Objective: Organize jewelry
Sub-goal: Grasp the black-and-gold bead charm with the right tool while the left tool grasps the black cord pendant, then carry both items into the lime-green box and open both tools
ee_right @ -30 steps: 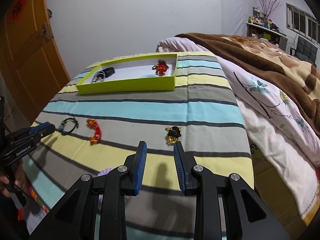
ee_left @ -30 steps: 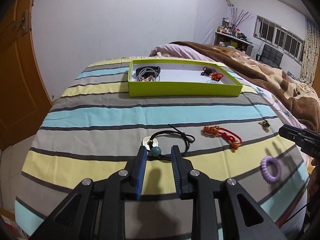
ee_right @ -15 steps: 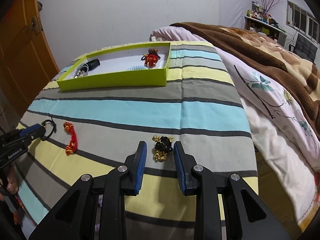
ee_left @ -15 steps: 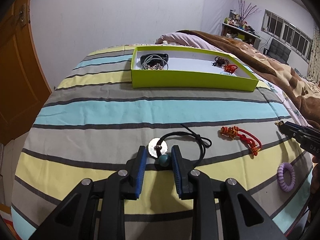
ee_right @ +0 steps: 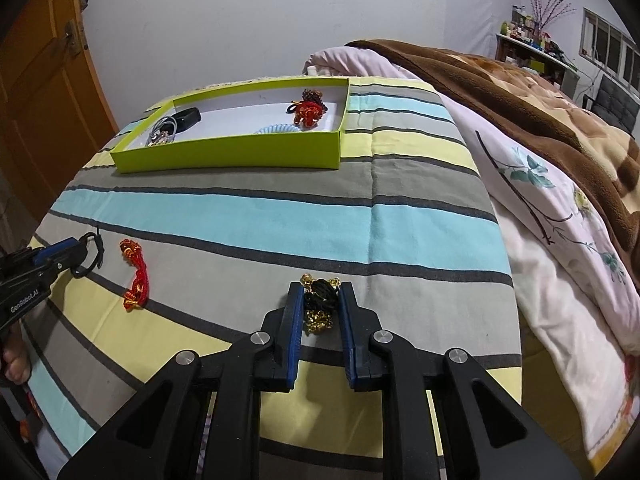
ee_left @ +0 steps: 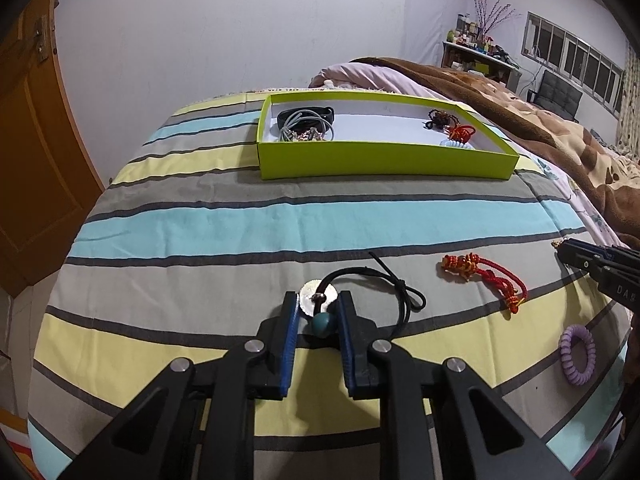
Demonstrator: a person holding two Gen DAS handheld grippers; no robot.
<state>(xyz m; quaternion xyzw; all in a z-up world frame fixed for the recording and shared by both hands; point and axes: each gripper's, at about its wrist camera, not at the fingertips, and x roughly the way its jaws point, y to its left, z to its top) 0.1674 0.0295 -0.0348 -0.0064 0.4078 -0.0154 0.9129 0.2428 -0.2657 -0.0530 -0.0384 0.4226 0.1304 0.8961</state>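
A black cord necklace (ee_left: pixel 400 300) with a silver coin pendant (ee_left: pixel 316 300) and a teal bead (ee_left: pixel 323 323) lies on the striped bedspread (ee_left: pixel 280 224). My left gripper (ee_left: pixel 318 305) is closing on it, and its blue pads meet the pendant's edges. In the right wrist view a black and gold charm (ee_right: pixel 320 298) fills the gap of my right gripper (ee_right: pixel 320 294), whose jaws are closing and touch it on both sides. A lime green box (ee_left: pixel 384 160) at the far end holds several pieces. Between the grippers lies a red knotted cord (ee_left: pixel 484 276), with a purple coil ring (ee_left: pixel 577 356) nearer.
A brown blanket (ee_left: pixel 560 140) and a pale floral duvet (ee_right: pixel 560 220) pile up along the right side of the bed. An orange door (ee_left: pixel 32 160) stands on the left. The box (ee_right: pixel 224 156) holds a black band with grey cords (ee_left: pixel 306 120) and red and dark knots (ee_left: pixel 452 126).
Both grippers came forward and down over their pieces. Their jaws then narrowed, the left around the pendant and bead, the right around the black and gold charm.
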